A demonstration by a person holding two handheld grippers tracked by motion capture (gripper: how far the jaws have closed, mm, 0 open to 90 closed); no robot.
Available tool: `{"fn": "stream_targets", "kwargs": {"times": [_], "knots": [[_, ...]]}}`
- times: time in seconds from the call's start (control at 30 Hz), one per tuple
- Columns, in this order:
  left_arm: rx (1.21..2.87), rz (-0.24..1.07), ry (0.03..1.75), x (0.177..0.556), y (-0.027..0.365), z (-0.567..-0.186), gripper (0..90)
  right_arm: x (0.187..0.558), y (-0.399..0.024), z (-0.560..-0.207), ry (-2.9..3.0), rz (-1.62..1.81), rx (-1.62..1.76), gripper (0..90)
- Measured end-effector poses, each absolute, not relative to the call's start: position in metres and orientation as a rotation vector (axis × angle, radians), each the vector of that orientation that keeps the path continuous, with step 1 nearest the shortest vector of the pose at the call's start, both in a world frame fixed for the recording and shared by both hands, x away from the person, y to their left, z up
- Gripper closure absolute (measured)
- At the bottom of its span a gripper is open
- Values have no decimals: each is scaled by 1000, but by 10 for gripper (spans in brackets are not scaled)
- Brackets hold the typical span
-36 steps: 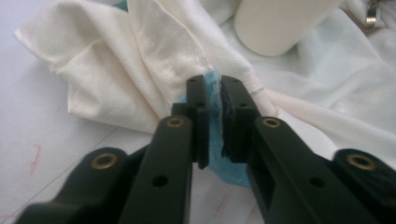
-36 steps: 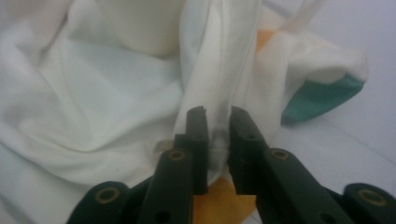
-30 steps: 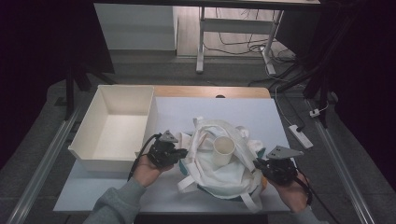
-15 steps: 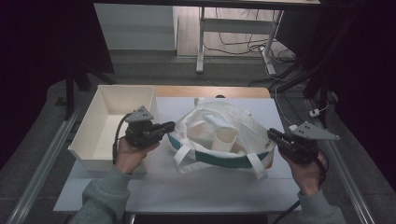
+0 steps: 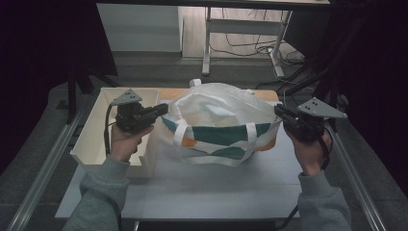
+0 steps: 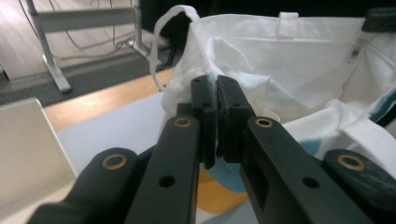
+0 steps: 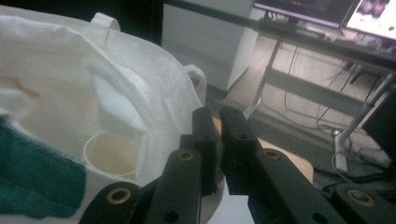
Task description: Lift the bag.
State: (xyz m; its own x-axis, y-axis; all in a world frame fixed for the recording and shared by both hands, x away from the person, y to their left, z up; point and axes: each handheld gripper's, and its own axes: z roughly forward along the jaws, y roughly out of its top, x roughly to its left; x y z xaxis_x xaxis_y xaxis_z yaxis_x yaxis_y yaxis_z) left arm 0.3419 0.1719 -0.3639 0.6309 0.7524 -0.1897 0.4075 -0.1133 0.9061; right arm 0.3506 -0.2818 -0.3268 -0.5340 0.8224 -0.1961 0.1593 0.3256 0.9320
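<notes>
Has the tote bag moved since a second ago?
Yes. The tote bag lay crumpled near the table's front edge; now it is lifted upright and stretched wide, level with the white bin.

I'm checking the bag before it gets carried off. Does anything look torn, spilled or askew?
Nothing stands out. The tote bag hangs open and level between the left gripper and right gripper, and the paper cup inside stands upright.

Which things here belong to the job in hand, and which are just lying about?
In the job:
- tote bag, held up by its two ends
- paper cup inside the bag
- left tongs, shut on the bag's edge
- right tongs, shut on the other edge

Lying about:
- white tray
- table
</notes>
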Motion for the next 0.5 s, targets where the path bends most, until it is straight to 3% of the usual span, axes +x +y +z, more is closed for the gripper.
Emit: {"fn": "stream_targets", "kwargs": {"times": [0.3,0.5], "knots": [[1838,368,1018,364,159,-385,859,398,-273,-363,1952,1108,958,844],[1900,349,1019,370,147,-392,849,409,-276,-387,2001,1094,1004,844]]}}
